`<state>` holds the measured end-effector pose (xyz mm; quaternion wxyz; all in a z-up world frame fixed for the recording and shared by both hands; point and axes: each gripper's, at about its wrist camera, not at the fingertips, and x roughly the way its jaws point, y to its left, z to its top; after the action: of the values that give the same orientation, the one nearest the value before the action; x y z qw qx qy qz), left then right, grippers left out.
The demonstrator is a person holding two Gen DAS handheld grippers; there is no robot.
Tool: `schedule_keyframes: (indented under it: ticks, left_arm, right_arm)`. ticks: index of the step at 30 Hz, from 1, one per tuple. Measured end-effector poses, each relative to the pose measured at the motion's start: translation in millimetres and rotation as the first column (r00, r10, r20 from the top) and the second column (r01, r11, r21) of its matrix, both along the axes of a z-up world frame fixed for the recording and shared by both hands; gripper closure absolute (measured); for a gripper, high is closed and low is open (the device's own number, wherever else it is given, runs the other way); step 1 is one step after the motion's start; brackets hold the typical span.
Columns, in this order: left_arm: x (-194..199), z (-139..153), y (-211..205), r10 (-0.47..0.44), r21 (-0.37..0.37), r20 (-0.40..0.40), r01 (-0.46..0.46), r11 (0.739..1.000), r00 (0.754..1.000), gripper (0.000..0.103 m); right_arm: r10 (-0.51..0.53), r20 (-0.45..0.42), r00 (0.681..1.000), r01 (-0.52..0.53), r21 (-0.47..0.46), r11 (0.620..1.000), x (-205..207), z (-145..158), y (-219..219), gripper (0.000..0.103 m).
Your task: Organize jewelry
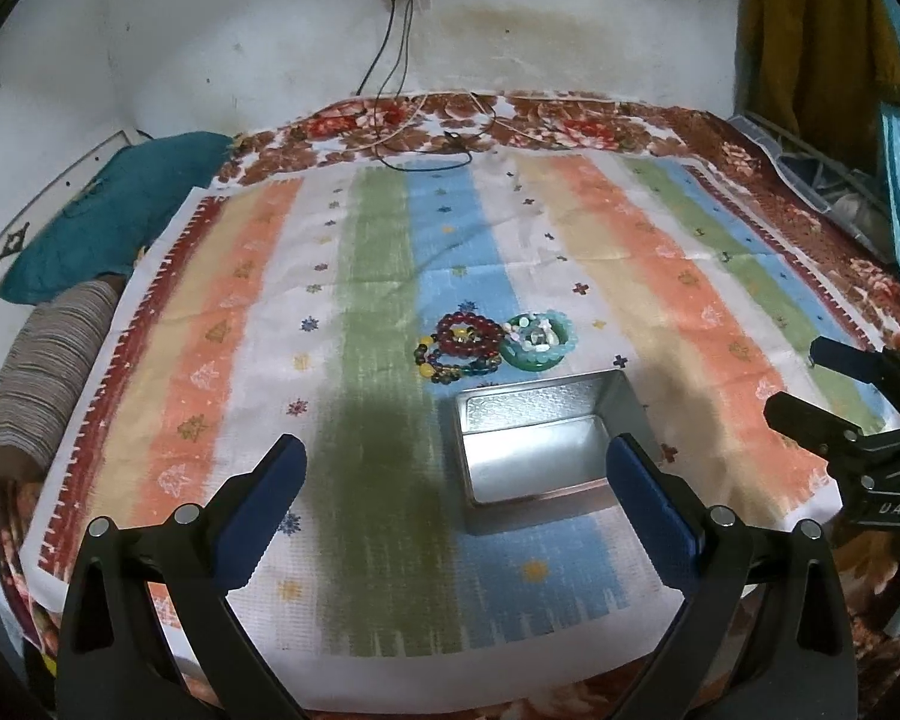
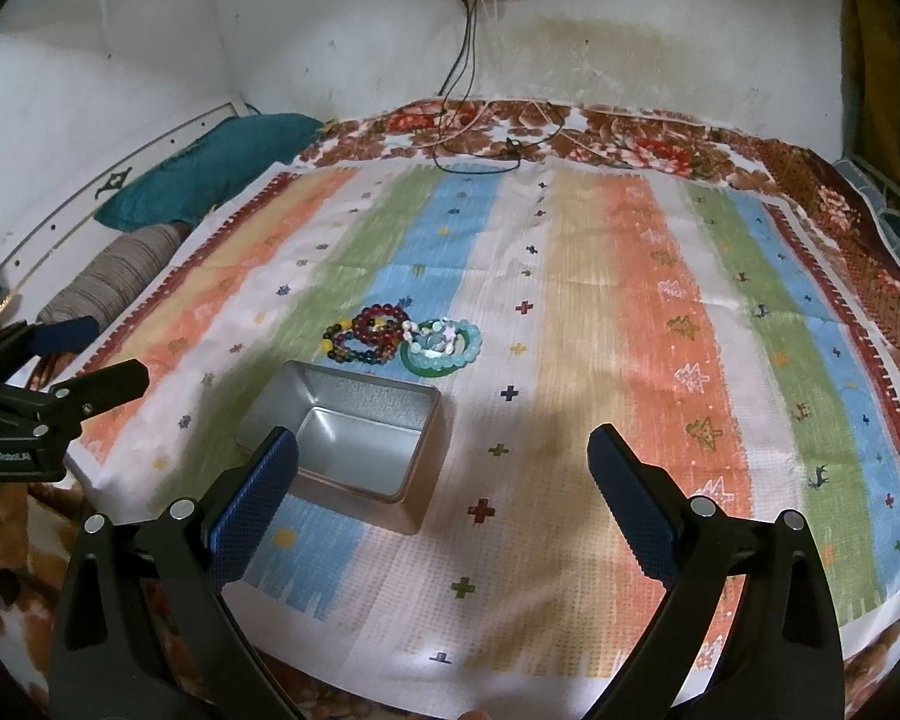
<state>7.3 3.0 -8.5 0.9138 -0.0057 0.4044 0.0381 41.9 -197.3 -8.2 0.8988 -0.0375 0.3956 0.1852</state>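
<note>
Left hand-held gripper (image 1: 456, 483): open, empty, hovering over the cloth (image 1: 240, 324). Beads (image 1: 459, 348) and green bangle (image 1: 537, 342): overlapping, just behind the tin (image 1: 540, 402); you risk dragging several together. Right hand-held gripper (image 2: 444, 480): open, empty; may nudge the tin.

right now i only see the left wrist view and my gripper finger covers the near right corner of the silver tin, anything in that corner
observer: No. The right wrist view shows that corner of the rectangular silver metal tin as bare metal.
operator: is the right gripper carrying anything
observer: No. The right gripper is wide open, with nothing between its blue pads.
operator: where does my gripper sit from outside
observer: The left gripper is to the left of the tin, by the left edge of the striped multicoloured cloth, with its fingers apart.
</note>
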Motion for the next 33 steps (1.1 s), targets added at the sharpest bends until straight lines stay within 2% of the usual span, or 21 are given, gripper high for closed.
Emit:
schedule_keyframes:
  ticks: [33]
  left_arm:
    - [2, 2, 12, 0.007, 0.015, 0.004, -0.007, 1.0, 1.0, 0.006]
  right_arm:
    - [-0.009, -0.008, 1.0, 0.009, -0.002, 1.0, 3, -1, -2, 0.005]
